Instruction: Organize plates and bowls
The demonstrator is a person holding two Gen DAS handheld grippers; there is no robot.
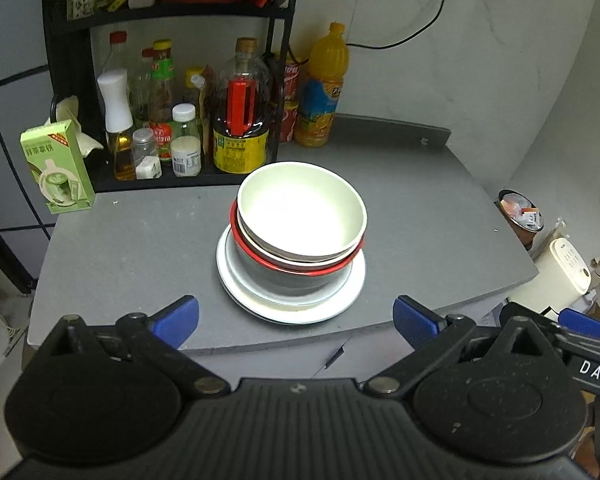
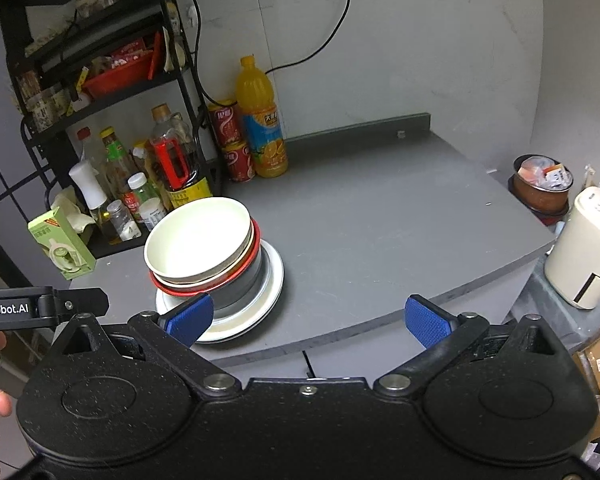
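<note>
A stack of dishes stands on the grey table (image 1: 140, 248). A white plate (image 1: 352, 284) is at the bottom, a smaller plate on it, then a grey bowl with a red rim (image 1: 292, 276), and cream bowls nested on top (image 1: 300, 216). The stack also shows in the right wrist view (image 2: 204, 248). My left gripper (image 1: 296, 320) is open and empty, just in front of the stack at the table's front edge. My right gripper (image 2: 308, 316) is open and empty, to the right of the stack, its left pad (image 2: 190, 316) in front of the plate (image 2: 274, 280).
A black rack (image 1: 72, 80) with sauce bottles stands at the back left, a green carton (image 1: 56, 168) beside it. An orange juice bottle (image 1: 322, 88) and red cans (image 2: 232, 140) stand at the back. Off the table's right edge are a bin (image 2: 542, 184) and a cream appliance (image 2: 584, 248).
</note>
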